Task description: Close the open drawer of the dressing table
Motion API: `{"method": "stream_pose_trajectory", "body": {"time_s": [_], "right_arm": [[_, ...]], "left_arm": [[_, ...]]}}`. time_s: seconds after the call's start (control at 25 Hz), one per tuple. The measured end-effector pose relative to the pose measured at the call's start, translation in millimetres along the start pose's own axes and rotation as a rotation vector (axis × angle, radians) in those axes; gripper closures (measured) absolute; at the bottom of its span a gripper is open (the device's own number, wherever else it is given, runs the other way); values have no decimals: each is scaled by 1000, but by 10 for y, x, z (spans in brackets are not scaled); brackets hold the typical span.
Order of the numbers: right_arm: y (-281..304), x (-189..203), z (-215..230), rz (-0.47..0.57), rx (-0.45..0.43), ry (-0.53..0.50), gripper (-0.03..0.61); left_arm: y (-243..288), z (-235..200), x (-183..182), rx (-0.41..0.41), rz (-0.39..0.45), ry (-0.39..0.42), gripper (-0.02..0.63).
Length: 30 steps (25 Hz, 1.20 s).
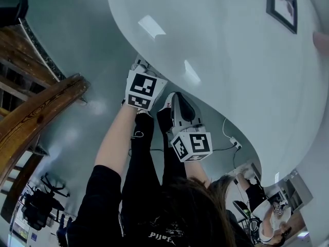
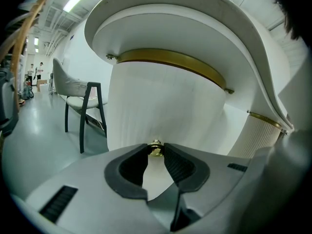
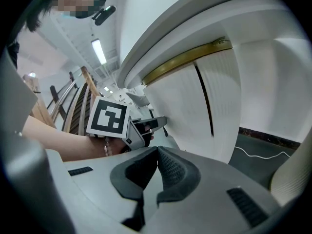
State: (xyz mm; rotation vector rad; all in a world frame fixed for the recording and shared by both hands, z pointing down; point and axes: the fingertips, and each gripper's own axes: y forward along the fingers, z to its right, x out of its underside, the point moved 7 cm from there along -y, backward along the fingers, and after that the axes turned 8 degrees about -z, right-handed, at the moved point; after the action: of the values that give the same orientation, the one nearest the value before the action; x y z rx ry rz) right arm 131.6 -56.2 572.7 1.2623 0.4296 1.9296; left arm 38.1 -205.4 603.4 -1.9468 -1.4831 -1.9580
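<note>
I am looking at the drawer [image 2: 161, 106] of the dressing table; its white, ribbed, curved front is sitting directly under the dressing table top [image 2: 204, 28], just below the gold band [image 2: 170, 60] that is running along the top's underside. How far the drawer is standing out from under the top I cannot tell, and its inside is not showing in any view. A small brass knob [image 2: 155, 148] is sticking out of that front, low beneath the top; my left gripper [image 2: 156, 153] is clamping this knob, with both ribbed pads pressing on its sides. My right gripper [image 3: 158, 149] is hovering just beside the left one, also under the top's edge, with its jaws pinched together on nothing. Each gripper is carrying a marker cube [image 1: 144, 88] printed with black-and-white square patterns; white print is showing on the person's black shirt [image 1: 159, 230], too blurred to read. A dark-legged chair [image 2: 83, 99] with a pale seat is standing on the floor well out from the top; a white cable [image 3: 258, 154] is lying on the floor below the top's far side. A dark-framed picture [image 1: 282, 4] is showing on or beyond the top, I cannot tell which; a wooden rail [image 1: 36, 112] is running well clear of the top.
</note>
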Motion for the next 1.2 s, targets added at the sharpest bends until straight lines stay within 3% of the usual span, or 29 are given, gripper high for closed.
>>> {"method": "stream_pose_trajectory", "body": {"time_s": [0.48,0.64,0.72,0.84,1.2], "right_arm": [[39,19,-86,-2,-6,-3,552],[26,14,-87,-3,-5,-7,552],[4,4,-100,1,1,-11,552],[-43,-21,-157,7,-9,-10,552],[-307,-222,-481,48,-9,-42,552]], "left_arm": [[37,-12,-22,-9,18,-34,495],[34,-21,-4,47,12,-77,495],[6,5,11,81,-8,-84,448],[-90,28,39,64,-36,-51,398],[-745,165,-109,73,-61,-27,390]]}}
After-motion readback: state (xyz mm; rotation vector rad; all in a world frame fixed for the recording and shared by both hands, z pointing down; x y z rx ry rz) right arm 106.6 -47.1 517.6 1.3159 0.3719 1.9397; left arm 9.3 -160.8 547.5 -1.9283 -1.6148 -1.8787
